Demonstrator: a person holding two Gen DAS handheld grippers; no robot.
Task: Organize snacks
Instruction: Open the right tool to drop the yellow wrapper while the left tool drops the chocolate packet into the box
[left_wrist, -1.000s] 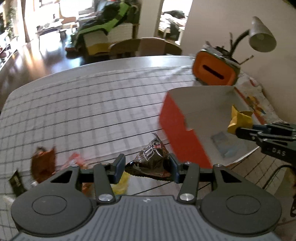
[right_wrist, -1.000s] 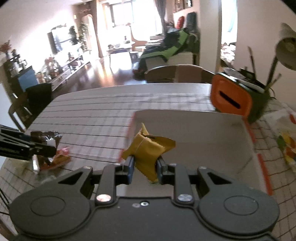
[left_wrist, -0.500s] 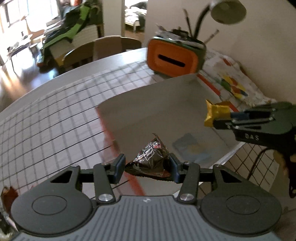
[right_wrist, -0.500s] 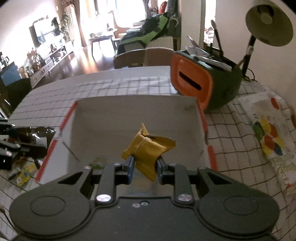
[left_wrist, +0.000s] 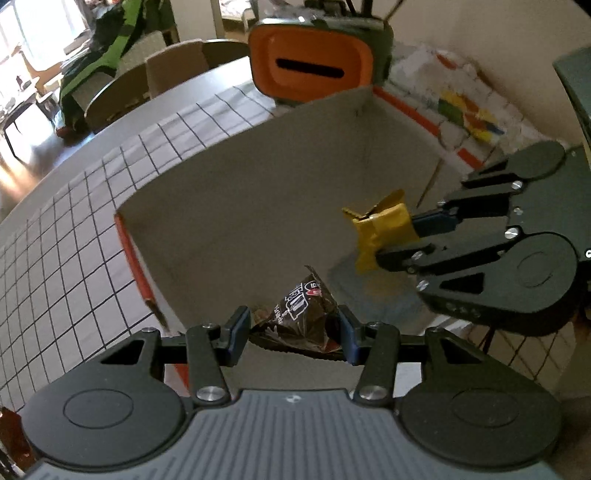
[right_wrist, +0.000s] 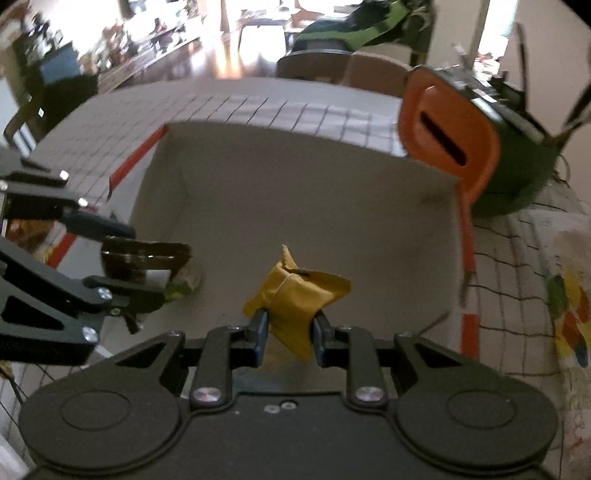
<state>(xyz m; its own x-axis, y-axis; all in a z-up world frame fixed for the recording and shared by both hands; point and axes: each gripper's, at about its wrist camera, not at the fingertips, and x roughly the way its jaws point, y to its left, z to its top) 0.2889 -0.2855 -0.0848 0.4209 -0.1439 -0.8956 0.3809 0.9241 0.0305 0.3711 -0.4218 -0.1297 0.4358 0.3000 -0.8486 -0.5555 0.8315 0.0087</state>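
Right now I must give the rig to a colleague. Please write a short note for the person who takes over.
Left tool: shut on the dark brown snack packet, held above the box interior.
Right tool: shut on the yellow snack packet, also over the box.
Done: both packets picked up and brought over the box; some wrappers already lie on its floor.
Left: release both packets into the box. At least one more snack lies on the checked tablecloth.

Definitely somebody's home, open living and dining area. Checked tablecloth (left_wrist: 74, 258) on a dining table, wooden chairs (left_wrist: 162, 74) behind it, green-draped seat (right_wrist: 354, 26), glossy wood floor, sunny windows further back.
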